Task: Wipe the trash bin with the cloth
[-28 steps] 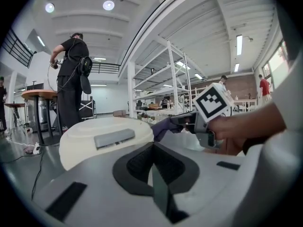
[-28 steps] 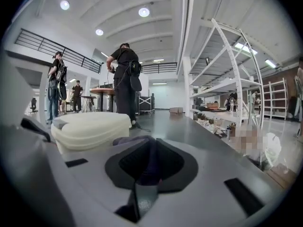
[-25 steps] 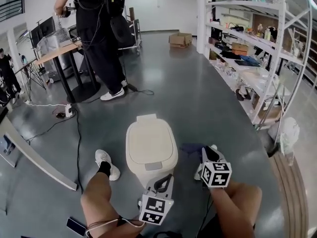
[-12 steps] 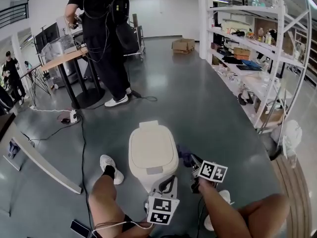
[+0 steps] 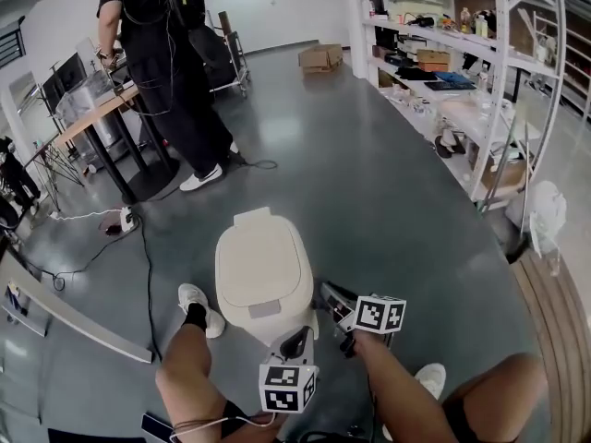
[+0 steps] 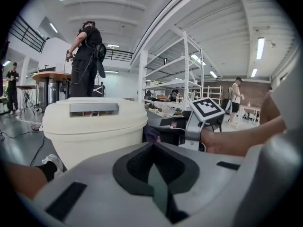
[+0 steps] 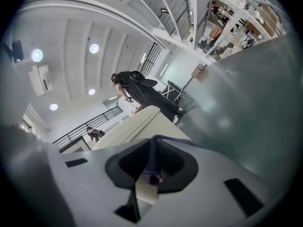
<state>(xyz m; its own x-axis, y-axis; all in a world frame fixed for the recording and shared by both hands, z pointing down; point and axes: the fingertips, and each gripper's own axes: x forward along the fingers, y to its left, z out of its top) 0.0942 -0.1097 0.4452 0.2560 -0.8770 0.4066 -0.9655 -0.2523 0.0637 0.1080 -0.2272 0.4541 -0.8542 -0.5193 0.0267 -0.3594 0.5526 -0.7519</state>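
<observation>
A cream trash bin (image 5: 261, 268) with its lid closed stands on the grey floor between my knees. In the head view my right gripper (image 5: 326, 293) reaches the bin's right side low down, shut on a purple cloth (image 7: 152, 167). The right gripper view shows the cloth pinched between the jaws, with the bin's wall (image 7: 137, 126) just ahead. The left gripper view shows the cloth (image 6: 151, 132) pressed beside the bin (image 6: 94, 126). My left gripper (image 5: 297, 338) hovers in front of the bin, shut on nothing.
A person in black (image 5: 162, 72) stands by a round table (image 5: 92, 109) at the back left. Cables and a power strip (image 5: 125, 220) lie on the floor to the left. White shelving (image 5: 462, 81) runs along the right, and a cardboard box (image 5: 319, 56) sits far back.
My right gripper has swung left with the cloth, from beside the bin to against its right side. The left gripper has stayed in front of the bin. The head view has shifted.
</observation>
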